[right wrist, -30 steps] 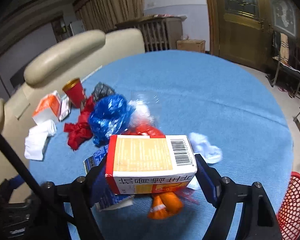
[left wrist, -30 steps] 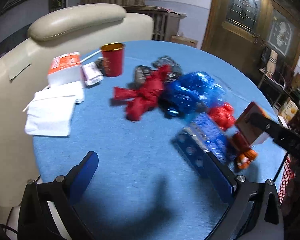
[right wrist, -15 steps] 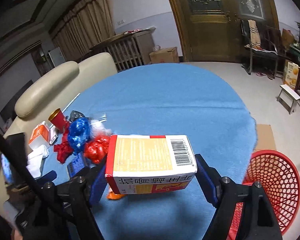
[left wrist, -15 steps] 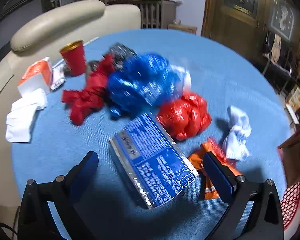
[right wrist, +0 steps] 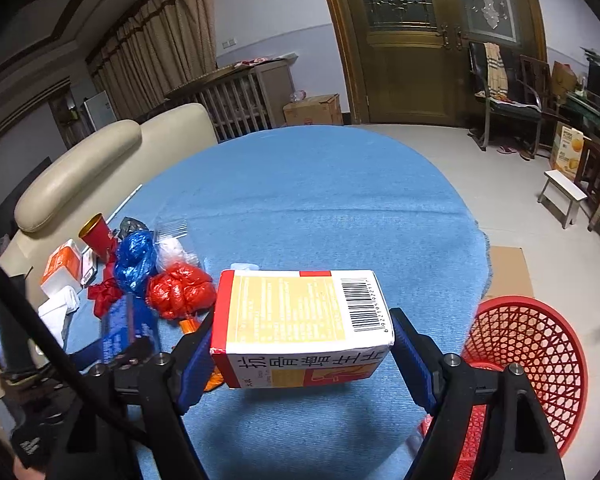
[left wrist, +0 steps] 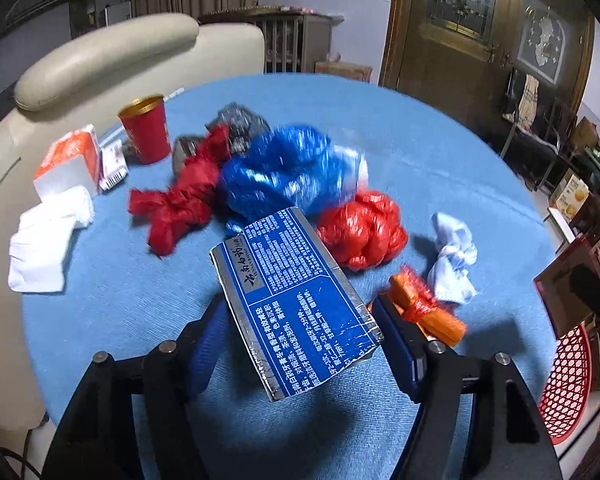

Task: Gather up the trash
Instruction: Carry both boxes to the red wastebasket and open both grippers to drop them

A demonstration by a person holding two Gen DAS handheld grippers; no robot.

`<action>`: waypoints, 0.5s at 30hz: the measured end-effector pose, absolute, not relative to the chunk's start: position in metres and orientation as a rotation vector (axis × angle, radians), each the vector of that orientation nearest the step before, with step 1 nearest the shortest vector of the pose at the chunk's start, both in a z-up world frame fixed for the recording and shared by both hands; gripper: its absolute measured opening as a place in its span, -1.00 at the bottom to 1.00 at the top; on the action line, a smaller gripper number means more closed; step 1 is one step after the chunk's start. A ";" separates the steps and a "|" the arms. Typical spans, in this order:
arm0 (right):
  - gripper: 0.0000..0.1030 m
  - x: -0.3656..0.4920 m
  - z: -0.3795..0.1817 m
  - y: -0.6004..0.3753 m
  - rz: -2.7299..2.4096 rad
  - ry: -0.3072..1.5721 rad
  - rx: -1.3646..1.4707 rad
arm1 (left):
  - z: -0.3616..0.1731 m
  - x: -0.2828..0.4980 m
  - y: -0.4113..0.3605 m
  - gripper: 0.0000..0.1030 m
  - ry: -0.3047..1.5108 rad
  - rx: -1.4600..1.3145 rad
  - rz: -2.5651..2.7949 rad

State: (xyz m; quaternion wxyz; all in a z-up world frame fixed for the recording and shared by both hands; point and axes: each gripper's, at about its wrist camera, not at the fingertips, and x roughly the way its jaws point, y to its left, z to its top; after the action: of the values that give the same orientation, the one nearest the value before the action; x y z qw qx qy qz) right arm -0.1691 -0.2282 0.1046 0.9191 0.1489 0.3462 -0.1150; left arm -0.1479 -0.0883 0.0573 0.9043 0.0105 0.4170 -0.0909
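Round table, blue cloth [left wrist: 440, 152], cream sofa [left wrist: 112, 60] behind. On cloth: one red cup [left wrist: 145, 128], two red bags, one blue bag [left wrist: 284, 168], one white wad [left wrist: 454, 258]. Left gripper [left wrist: 296, 344] jaws just been closing around blue box [left wrist: 294, 300]; pad contact unclear. Right gripper [right wrist: 302, 354] clamps orange-white box [right wrist: 300, 320] beside one red basket [right wrist: 540, 364].

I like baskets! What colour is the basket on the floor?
Red basket, an open lattice; the right wrist view shows it best.
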 end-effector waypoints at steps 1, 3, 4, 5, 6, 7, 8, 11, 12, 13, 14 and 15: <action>0.59 -0.171 0.105 -0.230 -0.241 0.710 0.307 | 0.063 -0.153 -0.091 0.43 0.850 0.020 -0.189; 0.59 -0.174 0.105 -0.234 -0.250 0.708 0.311 | 0.077 -0.158 -0.091 0.43 0.817 0.013 -0.204; 0.59 -0.176 0.105 -0.236 -0.256 0.708 0.315 | 0.084 -0.161 -0.093 0.43 0.799 0.014 -0.214; 0.59 -0.178 0.105 -0.238 -0.262 0.707 0.319 | 0.088 -0.163 -0.097 0.43 0.789 0.015 -0.222; 0.59 -0.180 0.105 -0.240 -0.270 0.707 0.323 | 0.094 -0.167 -0.101 0.43 0.773 0.016 -0.238; 0.59 -0.183 0.105 -0.243 -0.277 0.707 0.325 | 0.097 -0.165 -0.105 0.43 0.765 0.019 -0.248; 0.59 -0.184 0.104 -0.245 -0.282 0.709 0.328 | 0.102 -0.169 -0.110 0.43 0.754 0.023 -0.264; 0.59 -0.192 0.101 -0.256 -0.309 0.712 0.340 | 0.112 -0.175 -0.126 0.43 0.726 0.047 -0.311; 0.59 -0.196 0.100 -0.262 -0.321 0.714 0.348 | 0.115 -0.178 -0.132 0.43 0.720 0.052 -0.328; 0.59 -0.199 0.099 -0.267 -0.330 0.714 0.354 | 0.118 -0.180 -0.138 0.43 0.715 0.059 -0.346; 0.59 -0.202 0.098 -0.271 -0.338 0.714 0.358 | 0.119 -0.181 -0.144 0.43 0.710 0.068 -0.363; 0.59 -0.207 0.096 -0.279 -0.356 0.715 0.366 | 0.121 -0.183 -0.151 0.43 0.706 0.077 -0.381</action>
State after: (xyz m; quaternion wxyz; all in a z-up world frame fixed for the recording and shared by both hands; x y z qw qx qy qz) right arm -0.2069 -0.2791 0.0958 0.9050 0.1771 0.3463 -0.1723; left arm -0.1828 -0.1508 0.1205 0.9199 0.0377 0.3435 -0.1855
